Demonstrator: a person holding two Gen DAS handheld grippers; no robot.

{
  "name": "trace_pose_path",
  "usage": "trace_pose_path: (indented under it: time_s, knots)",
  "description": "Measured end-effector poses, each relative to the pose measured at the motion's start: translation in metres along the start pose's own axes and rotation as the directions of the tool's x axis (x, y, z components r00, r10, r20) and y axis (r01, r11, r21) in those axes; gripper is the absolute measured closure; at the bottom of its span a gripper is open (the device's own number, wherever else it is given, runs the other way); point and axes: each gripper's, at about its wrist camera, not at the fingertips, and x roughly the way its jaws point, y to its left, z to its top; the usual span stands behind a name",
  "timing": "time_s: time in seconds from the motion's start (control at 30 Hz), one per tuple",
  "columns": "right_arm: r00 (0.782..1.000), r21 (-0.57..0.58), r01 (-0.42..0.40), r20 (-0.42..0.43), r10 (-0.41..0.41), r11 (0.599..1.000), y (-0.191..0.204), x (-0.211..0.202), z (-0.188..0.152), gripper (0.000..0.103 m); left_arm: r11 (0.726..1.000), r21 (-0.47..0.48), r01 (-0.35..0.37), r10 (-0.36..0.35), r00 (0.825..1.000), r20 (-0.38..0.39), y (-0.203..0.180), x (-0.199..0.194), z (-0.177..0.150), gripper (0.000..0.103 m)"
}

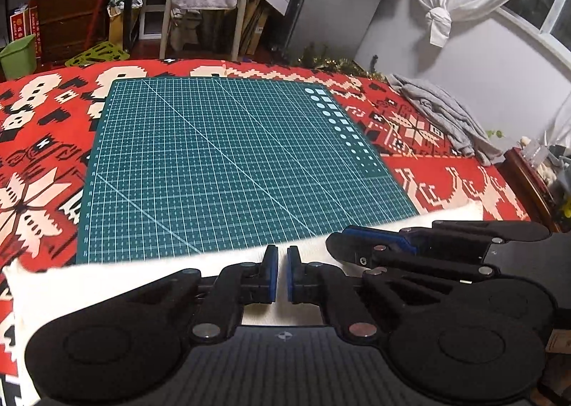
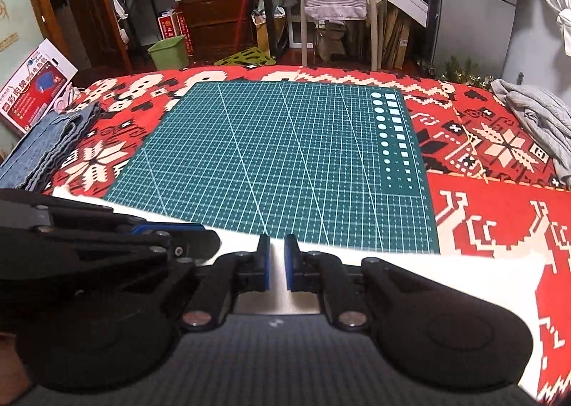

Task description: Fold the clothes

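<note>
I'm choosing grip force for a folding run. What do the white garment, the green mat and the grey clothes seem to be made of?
White garment: soft, matte cloth, probably knit or fleece; its edge looks blurred.
Green mat: smooth, faintly shiny plastic or rubber with a printed white grid, likely a cutting mat.
Grey clothes: thin, matte jersey-like knit, crumpled in soft folds.

We worked over a surface covered by a red patterned blanket (image 1: 446, 170). A green cutting mat (image 1: 228, 163) lay flat in its middle. A white garment (image 2: 464, 277) lay across the near edge, overlapping the mat's near side. A crumpled grey garment (image 1: 442, 113) sat on the blanket, right of the mat and apart from it, and folded denim (image 2: 43, 149) lay at the left edge.
</note>
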Motion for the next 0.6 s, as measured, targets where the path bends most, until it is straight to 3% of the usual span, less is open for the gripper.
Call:
trace_pose_path:
  time_s: [0.23, 0.6]
  knots:
    - [0.999, -0.049, 0.049, 0.022, -0.048, 0.998, 0.001, 0.001, -0.002, 0.094, 0.999, 0.026, -0.032, 0.032, 0.999, 0.012, 0.005, -0.002, -0.002, 0.098]
    - [0.982, 0.128, 0.185, 0.005, -0.187, 0.974, -0.087, -0.022, -0.012, 0.094, 0.991, -0.061, -0.122, 0.124, 0.992, 0.032, 0.054, -0.027, -0.006, 0.100]
